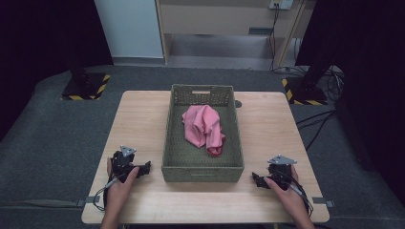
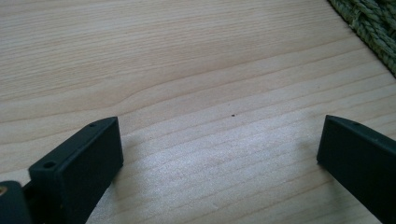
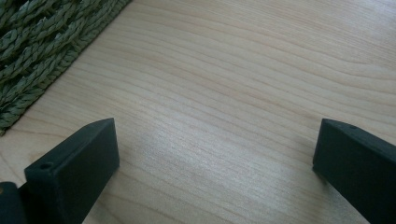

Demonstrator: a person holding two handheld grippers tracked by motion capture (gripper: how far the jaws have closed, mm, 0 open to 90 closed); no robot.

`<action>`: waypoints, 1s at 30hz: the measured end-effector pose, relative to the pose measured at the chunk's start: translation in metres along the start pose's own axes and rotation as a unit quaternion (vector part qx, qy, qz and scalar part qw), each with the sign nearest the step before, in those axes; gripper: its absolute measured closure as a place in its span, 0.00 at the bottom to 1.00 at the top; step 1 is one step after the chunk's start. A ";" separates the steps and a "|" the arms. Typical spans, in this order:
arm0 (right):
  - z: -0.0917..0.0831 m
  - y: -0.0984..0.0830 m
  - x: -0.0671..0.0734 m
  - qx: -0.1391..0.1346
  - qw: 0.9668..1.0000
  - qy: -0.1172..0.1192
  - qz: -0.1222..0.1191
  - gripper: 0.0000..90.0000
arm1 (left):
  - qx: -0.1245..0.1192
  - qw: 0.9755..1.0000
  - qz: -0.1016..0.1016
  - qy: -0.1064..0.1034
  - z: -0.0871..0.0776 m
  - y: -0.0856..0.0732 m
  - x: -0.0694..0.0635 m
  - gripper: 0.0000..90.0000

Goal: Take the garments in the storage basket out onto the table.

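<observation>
The pink cloth (image 1: 204, 129) lies in the basket (image 1: 202, 171) at frame centre, midway between both tongs. Left tongs (image 1: 145, 167) and right tongs (image 1: 257, 179) rest spread, empty, at the lower corners.

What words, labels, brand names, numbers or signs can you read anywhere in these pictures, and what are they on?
None: no legible text stands on anything.
Green woven basket: no tag or label.
Pink cloth inside the basket: plain, no print.
Wooden table: bare grain, no marks.
Left gripper and right gripper: plain black jaws, no lettering.
Yellow-and-black hazard stripes on the stand bases on the floor: a warning pattern, no words.
</observation>
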State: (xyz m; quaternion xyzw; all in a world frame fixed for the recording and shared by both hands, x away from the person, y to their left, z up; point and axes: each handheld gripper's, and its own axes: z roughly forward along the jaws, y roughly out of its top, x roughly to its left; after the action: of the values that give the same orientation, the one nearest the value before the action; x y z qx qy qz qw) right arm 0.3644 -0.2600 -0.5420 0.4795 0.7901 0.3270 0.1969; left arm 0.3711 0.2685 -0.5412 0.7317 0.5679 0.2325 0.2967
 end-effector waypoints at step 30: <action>-0.003 -0.001 0.000 0.002 1.000 0.003 0.003 0.03 | 0.000 1.000 0.000 0.000 0.000 0.000 0.000 0.00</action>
State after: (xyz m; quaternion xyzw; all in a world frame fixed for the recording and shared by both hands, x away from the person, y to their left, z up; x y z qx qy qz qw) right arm 0.3617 -0.2616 -0.5406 0.4810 0.7901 0.3275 0.1928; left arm 0.3712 0.2685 -0.5412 0.7317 0.5680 0.2325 0.2967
